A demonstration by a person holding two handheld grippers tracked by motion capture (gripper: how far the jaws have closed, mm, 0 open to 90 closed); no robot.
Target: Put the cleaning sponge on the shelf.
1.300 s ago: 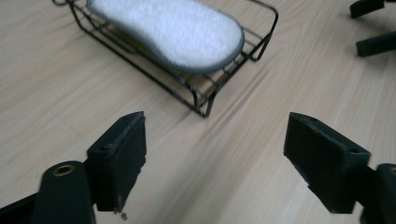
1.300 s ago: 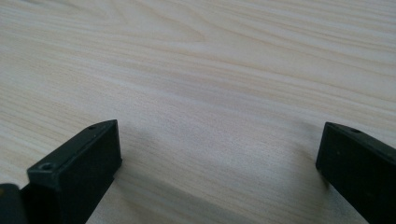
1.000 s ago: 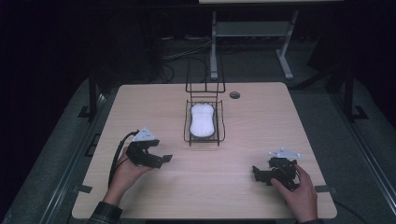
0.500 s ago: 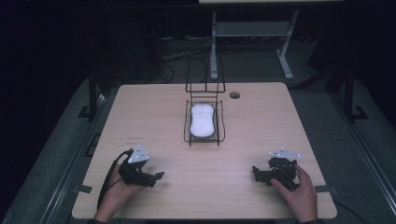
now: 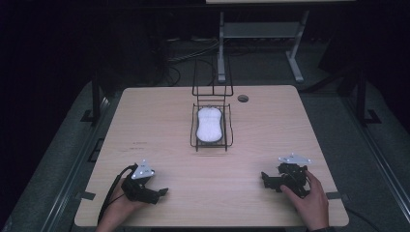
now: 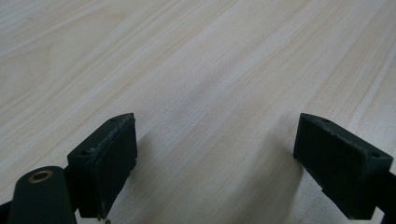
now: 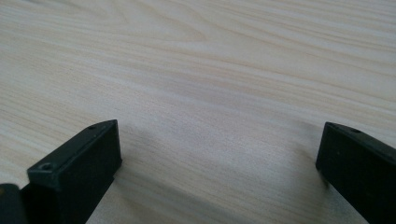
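Hand-held gripper, left, lies low on the tabletop near its front left corner, held by the person's left hand; its two black, blocky jaws stand wide apart with bare wood between them, as the left gripper view shows. A grey three-cornered plate tops it, and a black cable trails toward the front edge. Right hand-held gripper, gripped by the right hand near the front right corner, likewise has its matte jaws spread, nothing between them. Pale, straight-grained wood laminate forms the tabletop. Well apart, at centre, stands a black wire basket holding a white, oblong, waisted object. A small round dark hole lies just beyond it. No legible writing.
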